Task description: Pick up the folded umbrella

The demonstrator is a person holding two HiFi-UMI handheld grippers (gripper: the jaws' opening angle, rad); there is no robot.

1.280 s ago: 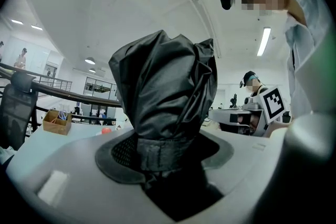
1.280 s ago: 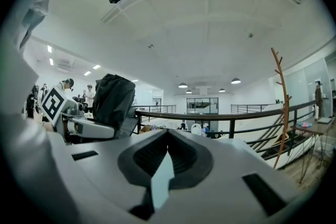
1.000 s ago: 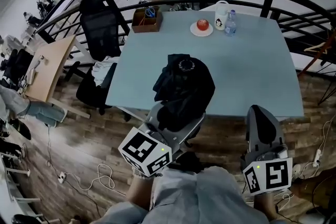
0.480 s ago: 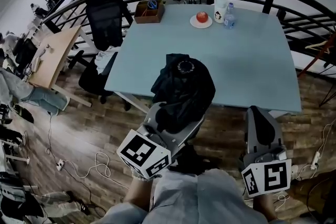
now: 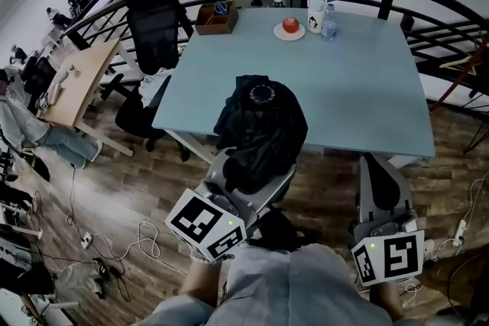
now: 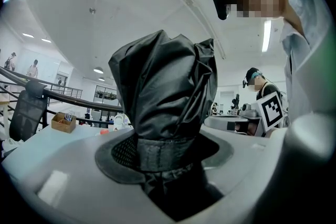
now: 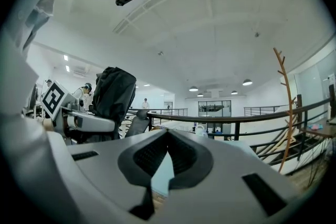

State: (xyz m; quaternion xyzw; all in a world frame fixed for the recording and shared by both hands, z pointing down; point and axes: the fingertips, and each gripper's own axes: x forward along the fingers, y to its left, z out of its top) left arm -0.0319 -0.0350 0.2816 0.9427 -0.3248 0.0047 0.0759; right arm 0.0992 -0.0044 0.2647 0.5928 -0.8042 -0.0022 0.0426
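Note:
The folded umbrella [image 5: 260, 126] is a black bundle of crumpled fabric with a strap round it. It stands upright in my left gripper [image 5: 246, 178], which is shut on its lower end, in front of the table's near edge. In the left gripper view the umbrella [image 6: 165, 97] fills the middle and rises out of the left gripper [image 6: 163, 157]. My right gripper [image 5: 380, 162] hangs at the lower right over the wooden floor, shut with nothing in it. The right gripper view shows the right gripper [image 7: 167, 157] with its jaws together and the umbrella [image 7: 113, 97] off to the left.
A light blue table [image 5: 359, 95] stands ahead with a plate holding a red apple [image 5: 290, 27], a white mug [image 5: 315, 10], a water bottle [image 5: 329, 20] and a wooden box [image 5: 215, 17] at its far side. A black chair [image 5: 153, 34] is at the left. A black railing [image 5: 428, 0] curves behind.
The left gripper and the umbrella have drifted slightly left and up in the head view. The right gripper has kept its place.

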